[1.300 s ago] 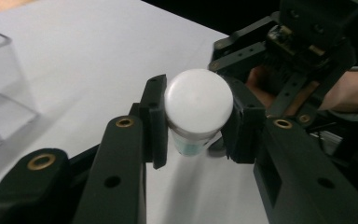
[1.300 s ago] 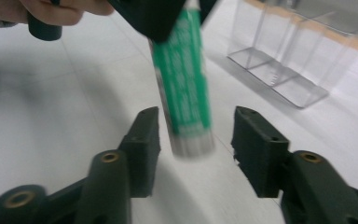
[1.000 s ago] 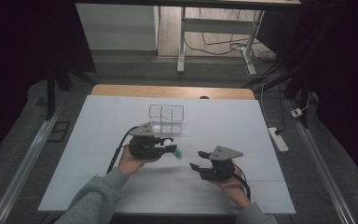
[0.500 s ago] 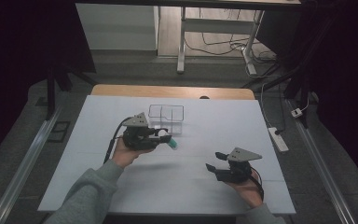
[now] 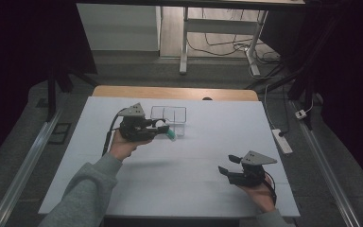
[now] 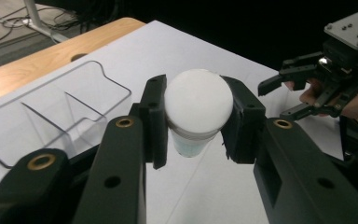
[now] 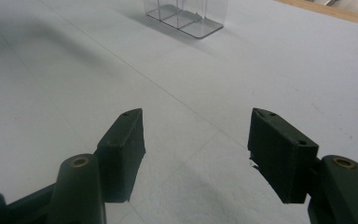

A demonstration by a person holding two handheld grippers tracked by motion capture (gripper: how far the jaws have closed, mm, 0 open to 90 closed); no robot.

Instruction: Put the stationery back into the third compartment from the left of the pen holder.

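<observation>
My left gripper (image 5: 163,130) is shut on a small bottle (image 6: 198,109) with a white domed cap and a pale teal body (image 5: 170,135). It holds the bottle above the table, just in front of a clear plastic compartment box (image 5: 169,114), which lies to the left of the jaws in the left gripper view (image 6: 51,112). My right gripper (image 5: 228,164) hovers open near the table's front right, nothing between its jaws (image 7: 196,144). It also appears at the right of the left gripper view (image 6: 284,91).
The white table top (image 5: 184,161) has a wooden strip (image 5: 175,92) along its far edge. The clear box stands far ahead in the right gripper view (image 7: 186,18). A power strip (image 5: 282,140) lies off the table's right side, with metal rails on the floor at either side.
My left gripper has carried the bottle away from the person, up to the clear box. My right gripper has drawn back to the right and towards the front edge, still open.
</observation>
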